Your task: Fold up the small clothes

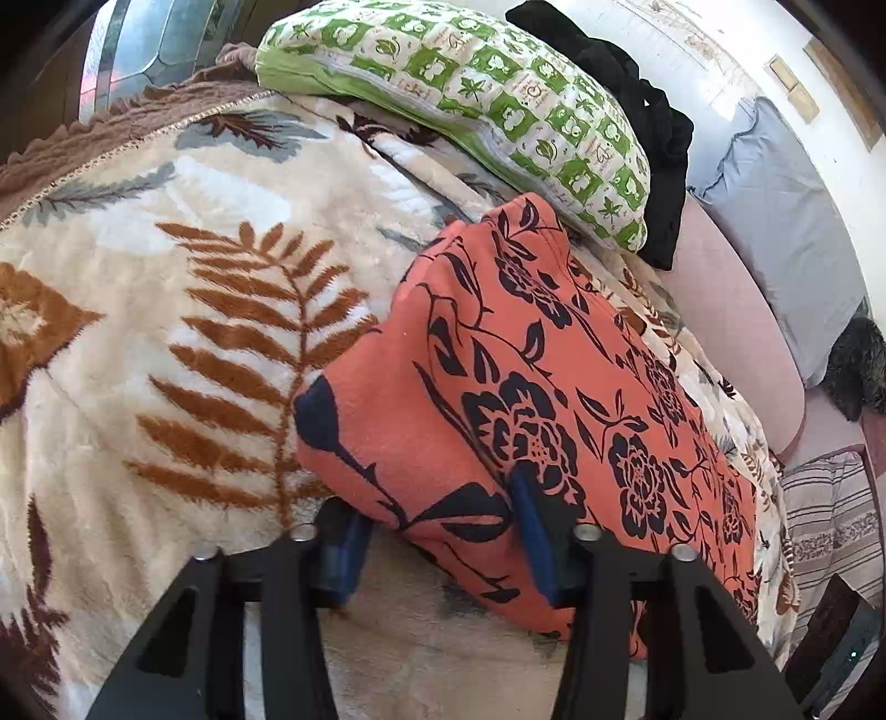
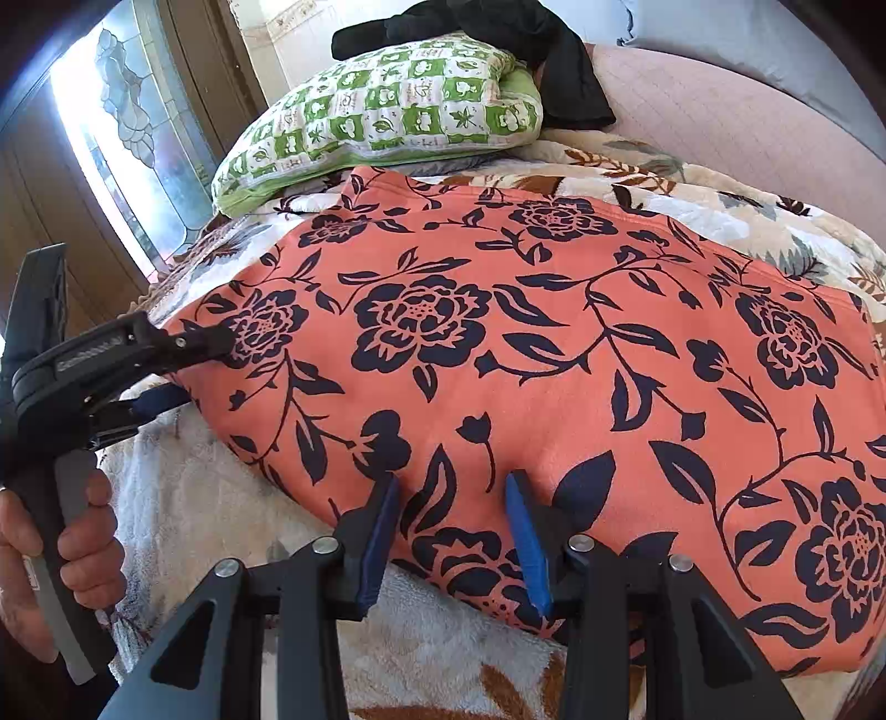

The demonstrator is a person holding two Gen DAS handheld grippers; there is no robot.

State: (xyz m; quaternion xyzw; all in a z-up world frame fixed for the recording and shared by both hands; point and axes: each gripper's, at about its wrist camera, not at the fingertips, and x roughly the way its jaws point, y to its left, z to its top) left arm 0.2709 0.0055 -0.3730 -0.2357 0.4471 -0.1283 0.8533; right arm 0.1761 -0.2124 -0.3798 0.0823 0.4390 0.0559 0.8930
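Observation:
An orange garment with a dark floral print [image 1: 526, 360] [image 2: 526, 360] lies spread on a leaf-patterned plush blanket [image 1: 166, 277] [image 2: 194, 498]. My left gripper [image 1: 440, 543] is closed on the garment's near left corner, the fabric bunched between its blue pads. From the right wrist view, the left gripper [image 2: 188, 368] has one finger above and one below that edge, and a hand [image 2: 83, 531] holds its handle. My right gripper [image 2: 454, 537] pinches the garment's near edge further right, a ridge of cloth standing between its pads.
A green-and-white patterned pillow [image 1: 470, 99] [image 2: 387, 111] lies just beyond the garment, with black clothing [image 1: 637, 111] [image 2: 498, 27] behind it. A pink sheet [image 1: 731, 332] [image 2: 720, 122] and a grey-blue pillow [image 1: 786, 221] lie right. A bright window [image 2: 127, 127] is at the left.

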